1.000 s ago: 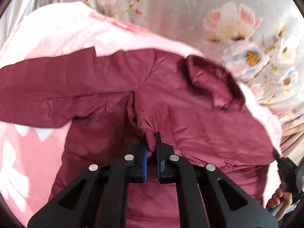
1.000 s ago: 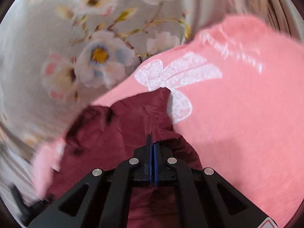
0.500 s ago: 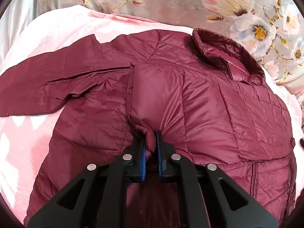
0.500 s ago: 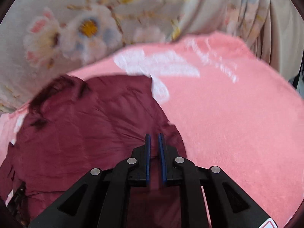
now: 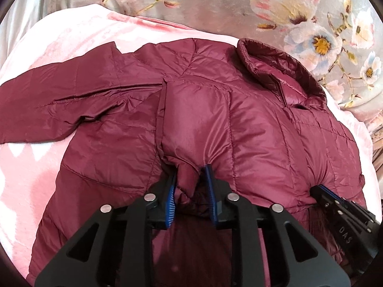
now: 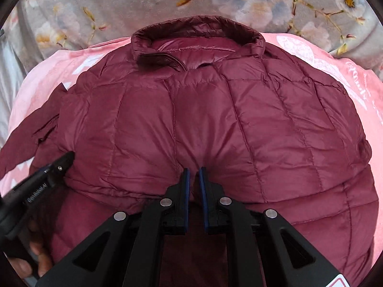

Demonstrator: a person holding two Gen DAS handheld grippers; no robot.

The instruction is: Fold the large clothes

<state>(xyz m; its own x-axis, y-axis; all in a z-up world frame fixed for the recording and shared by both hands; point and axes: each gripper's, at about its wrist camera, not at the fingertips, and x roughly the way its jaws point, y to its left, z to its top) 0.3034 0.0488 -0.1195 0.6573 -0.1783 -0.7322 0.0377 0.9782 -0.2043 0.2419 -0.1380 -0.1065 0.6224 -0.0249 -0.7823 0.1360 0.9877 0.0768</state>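
Left wrist: jacket fold between claw jaws

The maroon puffer jacket covers most of the middle of the pink blanket — its quilted bulk rises under both grippers. One sleeve stretches toward the blanket's left edge, blocking a low pass there. The raised collar stands near the far edge. Bare blanket lies open along the left near side and the right edge. The left gripper and right gripper sit close together at the jacket's near fold — little room between them
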